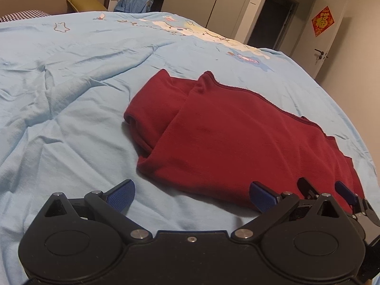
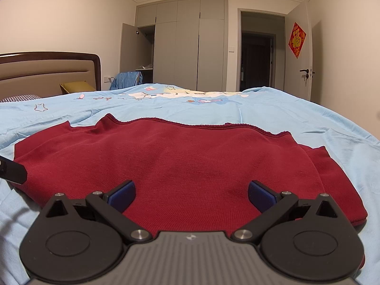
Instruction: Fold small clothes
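Left claw [image 1: 192,198] open | right claw [image 2: 192,196] open | red garment [image 2: 180,163] folded on bedsheet [image 1: 71,95]

Soft, warm indoor light fills the room evenly, no glare. Faint shadows pool beneath the jaws. Ahead of them everything stays sharp; straight lines bow toward the rims, and the corners go black.
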### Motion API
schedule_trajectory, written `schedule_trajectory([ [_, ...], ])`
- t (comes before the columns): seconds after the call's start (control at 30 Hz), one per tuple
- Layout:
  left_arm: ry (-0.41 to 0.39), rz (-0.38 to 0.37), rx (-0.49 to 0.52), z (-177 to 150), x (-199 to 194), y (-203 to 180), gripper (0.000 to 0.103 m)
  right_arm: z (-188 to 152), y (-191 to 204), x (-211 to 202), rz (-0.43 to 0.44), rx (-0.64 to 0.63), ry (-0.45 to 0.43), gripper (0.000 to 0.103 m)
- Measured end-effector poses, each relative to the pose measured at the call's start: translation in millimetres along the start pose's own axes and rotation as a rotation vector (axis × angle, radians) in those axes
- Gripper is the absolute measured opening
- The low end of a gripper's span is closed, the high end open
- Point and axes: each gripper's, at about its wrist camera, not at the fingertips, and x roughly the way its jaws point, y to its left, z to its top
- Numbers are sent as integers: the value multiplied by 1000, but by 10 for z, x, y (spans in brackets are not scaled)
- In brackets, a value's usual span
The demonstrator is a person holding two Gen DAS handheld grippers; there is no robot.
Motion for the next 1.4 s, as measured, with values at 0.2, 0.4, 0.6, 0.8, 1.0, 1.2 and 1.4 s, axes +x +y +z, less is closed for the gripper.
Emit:
schedule_trajectory([
  [0.2, 14, -74, -38, 1, -2, 12, 102, -1, -1, 1, 0, 0, 0, 103],
  [0.4, 31, -182, -97, 7, 20, 46, 102, -3, -4, 1, 0, 0, -1, 103],
  [0.6, 43, -204, -102, 25, 95, 15, 102, -3, -2, 4, 0, 1, -1, 103],
  [0.8, 39, -195, -126, 126, 215, 37, 102, -5, -2, 6, 0, 1, -1, 103],
  [1.0, 29, -189, -130, 212, 286, 19, 102, -7, -3, 8, 0, 1, -1, 103],
  [1.2, 8, -176, -127, 296, 366, 12, 102, -9, -5, 8, 0, 1, -1, 103],
  [1.4, 0, -138, -135, 246, 398, 70, 102, -11, -5, 10, 0, 1, -2, 103],
])
